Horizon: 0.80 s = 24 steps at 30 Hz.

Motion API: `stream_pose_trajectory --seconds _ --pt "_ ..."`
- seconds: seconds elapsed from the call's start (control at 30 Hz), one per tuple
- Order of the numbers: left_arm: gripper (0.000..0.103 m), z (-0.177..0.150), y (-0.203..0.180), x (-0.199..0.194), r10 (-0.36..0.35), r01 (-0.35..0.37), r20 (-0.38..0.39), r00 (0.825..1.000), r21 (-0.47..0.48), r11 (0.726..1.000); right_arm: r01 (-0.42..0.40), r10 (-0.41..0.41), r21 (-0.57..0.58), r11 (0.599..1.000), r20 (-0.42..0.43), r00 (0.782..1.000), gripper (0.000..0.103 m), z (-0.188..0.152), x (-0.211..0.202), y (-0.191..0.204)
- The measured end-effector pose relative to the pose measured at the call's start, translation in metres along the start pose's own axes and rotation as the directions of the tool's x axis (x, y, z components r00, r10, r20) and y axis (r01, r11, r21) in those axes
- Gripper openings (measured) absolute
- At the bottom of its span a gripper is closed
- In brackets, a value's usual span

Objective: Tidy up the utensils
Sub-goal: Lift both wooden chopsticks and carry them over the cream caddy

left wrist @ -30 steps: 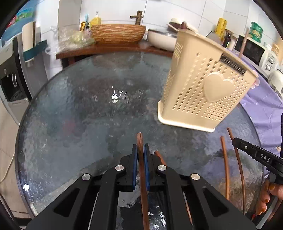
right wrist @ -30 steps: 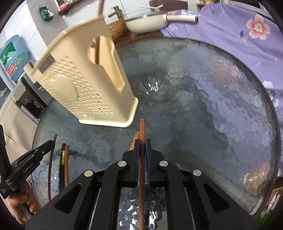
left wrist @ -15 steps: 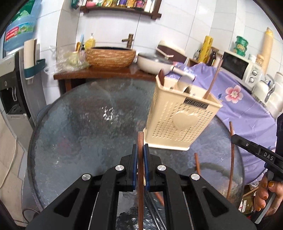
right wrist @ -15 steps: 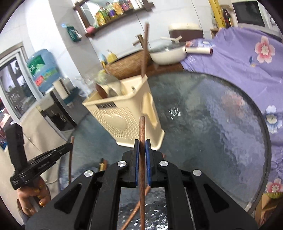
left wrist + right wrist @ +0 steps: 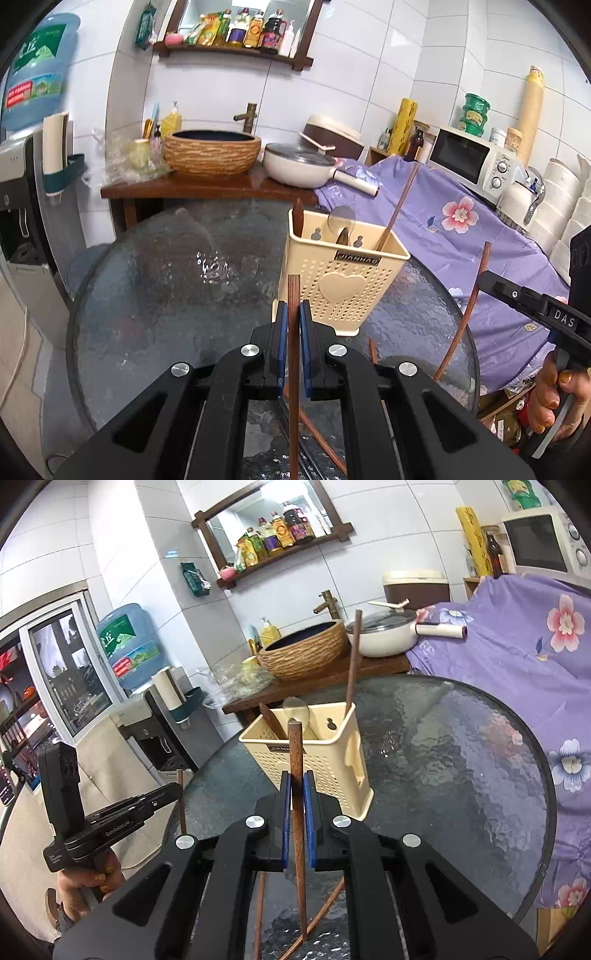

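- Left tongs (image 5: 290,325) pinch one chopstick (image 5: 293,295); right tongs (image 5: 296,794) pinch another chopstick (image 5: 295,746).
- Utensil basket (image 5: 343,288) stands beyond both on the desk (image 5: 155,280); loose chopsticks (image 5: 325,904) lie near.

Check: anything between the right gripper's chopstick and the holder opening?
Nothing visible. The right gripper is shut on its chopstick, and only open air and bare table lie before the holder. Its compartments already hold a spoon, a spatula and one leaning chopstick.
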<state>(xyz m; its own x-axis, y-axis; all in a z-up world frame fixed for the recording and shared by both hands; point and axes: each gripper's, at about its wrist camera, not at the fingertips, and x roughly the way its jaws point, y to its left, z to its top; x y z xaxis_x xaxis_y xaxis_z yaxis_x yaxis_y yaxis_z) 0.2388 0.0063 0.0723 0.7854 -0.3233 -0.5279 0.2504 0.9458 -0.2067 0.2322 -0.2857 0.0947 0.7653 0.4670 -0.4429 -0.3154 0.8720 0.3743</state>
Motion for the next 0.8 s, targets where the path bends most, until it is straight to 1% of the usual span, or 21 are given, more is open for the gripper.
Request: stream_pose_trajectory --seconds 0.23,0.4,0.8 --pt "0.006 0.005 -0.003 -0.011 -0.023 0.023 0.018 1.0 0.007 1.0 -0.027 0.026 0.008 1.0 0.012 1.0 0.008 0.007 -0.009 0.004" --pt "0.006 0.011 -0.006 -0.023 -0.036 0.034 0.047 0.998 0.022 0.999 -0.032 0.032 -0.021 0.999 0.033 0.999 0.008 0.012 -0.019 0.013" --pt "0.006 0.046 -0.025 -0.047 -0.061 0.051 0.129 0.99 0.08 0.996 -0.022 0.027 -0.106 0.994 0.046 0.999 0.008 0.048 -0.021 0.039"
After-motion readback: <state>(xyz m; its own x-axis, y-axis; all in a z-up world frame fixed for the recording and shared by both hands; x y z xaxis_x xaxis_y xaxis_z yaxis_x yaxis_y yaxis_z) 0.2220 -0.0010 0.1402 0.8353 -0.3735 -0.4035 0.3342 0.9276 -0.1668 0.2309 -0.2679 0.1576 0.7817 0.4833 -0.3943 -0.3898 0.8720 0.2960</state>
